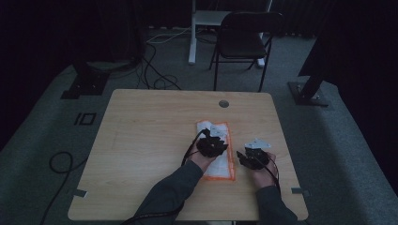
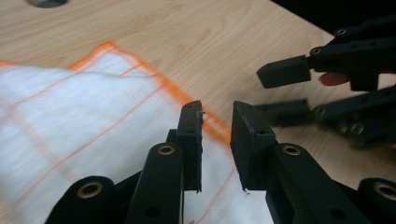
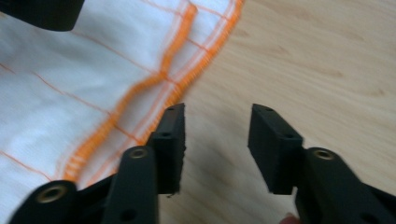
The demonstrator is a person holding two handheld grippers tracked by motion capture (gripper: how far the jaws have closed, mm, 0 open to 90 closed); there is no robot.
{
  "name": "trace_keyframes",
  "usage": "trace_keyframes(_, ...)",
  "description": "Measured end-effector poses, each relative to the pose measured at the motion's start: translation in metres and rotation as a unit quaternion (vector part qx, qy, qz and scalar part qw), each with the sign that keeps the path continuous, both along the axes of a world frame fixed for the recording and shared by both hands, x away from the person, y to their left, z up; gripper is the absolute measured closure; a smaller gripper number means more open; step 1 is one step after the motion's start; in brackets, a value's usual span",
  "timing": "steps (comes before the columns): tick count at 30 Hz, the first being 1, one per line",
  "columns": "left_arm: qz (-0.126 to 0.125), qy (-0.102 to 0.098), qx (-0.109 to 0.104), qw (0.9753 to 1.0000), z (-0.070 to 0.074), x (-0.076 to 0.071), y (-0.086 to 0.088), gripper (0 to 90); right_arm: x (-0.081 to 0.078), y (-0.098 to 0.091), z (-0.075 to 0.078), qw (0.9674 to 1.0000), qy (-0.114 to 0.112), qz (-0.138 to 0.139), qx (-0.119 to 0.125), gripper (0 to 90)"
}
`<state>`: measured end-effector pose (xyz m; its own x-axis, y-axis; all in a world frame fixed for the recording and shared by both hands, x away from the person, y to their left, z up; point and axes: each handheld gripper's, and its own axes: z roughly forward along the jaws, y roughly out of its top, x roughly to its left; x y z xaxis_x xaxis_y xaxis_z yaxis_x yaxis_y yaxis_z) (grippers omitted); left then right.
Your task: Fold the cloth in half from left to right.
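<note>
A white cloth [image 1: 219, 168] with an orange border lies flat on the wooden table [image 1: 141, 140], right of centre. My left gripper [image 1: 212, 146] hovers over the cloth's middle. In the left gripper view its jaws [image 2: 217, 126] stand a little apart above the cloth's [image 2: 84, 107] orange edge, with nothing between them. My right gripper [image 1: 253, 158] sits just right of the cloth and appears open in the left gripper view [image 2: 261, 92]. Its own view shows the jaws [image 3: 217, 140] wide apart over bare wood, the left one above the doubled orange hem of the cloth [image 3: 70, 84].
A round cable hole [image 1: 224, 103] is set in the table's far edge. Beyond the table stand a black chair [image 1: 244, 37], a white desk leg [image 1: 192, 42], two dark stand bases and loose cables [image 1: 155, 75] on the grey floor.
</note>
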<state>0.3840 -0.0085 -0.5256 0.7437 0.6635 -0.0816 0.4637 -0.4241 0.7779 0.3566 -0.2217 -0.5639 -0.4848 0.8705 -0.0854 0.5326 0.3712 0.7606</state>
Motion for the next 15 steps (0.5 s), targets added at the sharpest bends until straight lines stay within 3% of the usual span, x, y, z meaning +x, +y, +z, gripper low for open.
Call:
trace_keyframes(6, 0.021, -0.003, -0.002, 0.9998, 0.000, 0.000, 0.025, 74.4, 0.011, 0.013, 0.006, 0.9998, -0.005, 0.015, 0.013, 69.3)
trace_keyframes(10, 0.030, -0.003, -0.001, 0.9996, 0.000, -0.001, 0.035, 74.3, 0.019, 0.019, 0.009, 0.9997, -0.007, 0.019, 0.015, 71.6)
trace_keyframes(15, 0.046, 0.000, 0.000, 0.9989, -0.004, -0.002, 0.054, 74.0, 0.044, 0.029, 0.013, 0.9999, -0.010, 0.010, 0.003, 75.7)
